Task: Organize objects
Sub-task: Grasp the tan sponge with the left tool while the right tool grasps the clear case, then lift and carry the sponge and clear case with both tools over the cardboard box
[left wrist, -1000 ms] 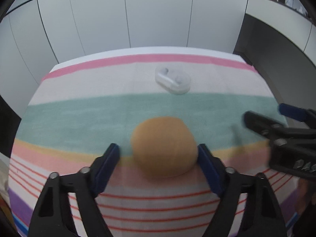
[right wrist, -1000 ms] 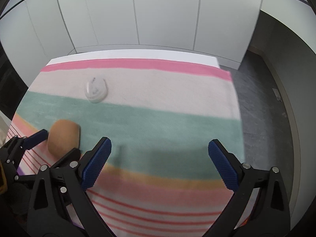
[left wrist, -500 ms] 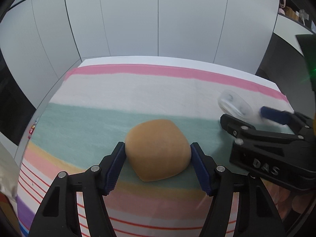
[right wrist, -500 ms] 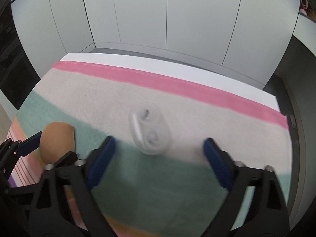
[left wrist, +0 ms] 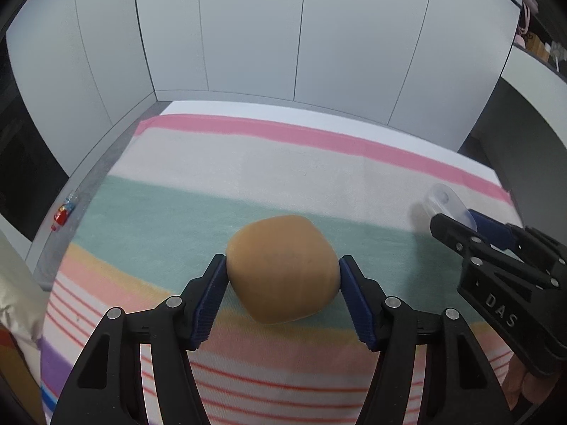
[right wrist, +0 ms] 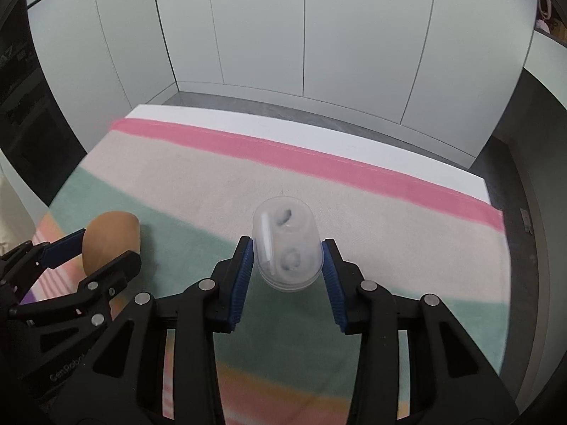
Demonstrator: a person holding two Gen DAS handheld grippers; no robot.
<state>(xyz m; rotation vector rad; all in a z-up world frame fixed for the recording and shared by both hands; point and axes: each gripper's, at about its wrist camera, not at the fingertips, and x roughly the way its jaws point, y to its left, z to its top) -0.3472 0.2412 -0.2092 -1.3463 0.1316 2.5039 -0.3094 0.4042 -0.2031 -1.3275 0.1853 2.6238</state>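
Orange, matte, rounded bun (left wrist: 281,269) sat clamped in left gripper (left wrist: 282,295); right gripper (right wrist: 287,272) pinched clear domed plastic case (right wrist: 287,248) above striped cloth (right wrist: 198,177).

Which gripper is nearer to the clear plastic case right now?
Right. The right gripper has its pads pressed on both sides of the clear plastic case. The left gripper is off beside it, clamped on the tan bun.

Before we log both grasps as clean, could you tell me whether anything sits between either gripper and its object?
Nothing visible does. The left gripper has its pads directly on the orange bun-shaped object, and the right gripper is closed straight on the clear plastic case.
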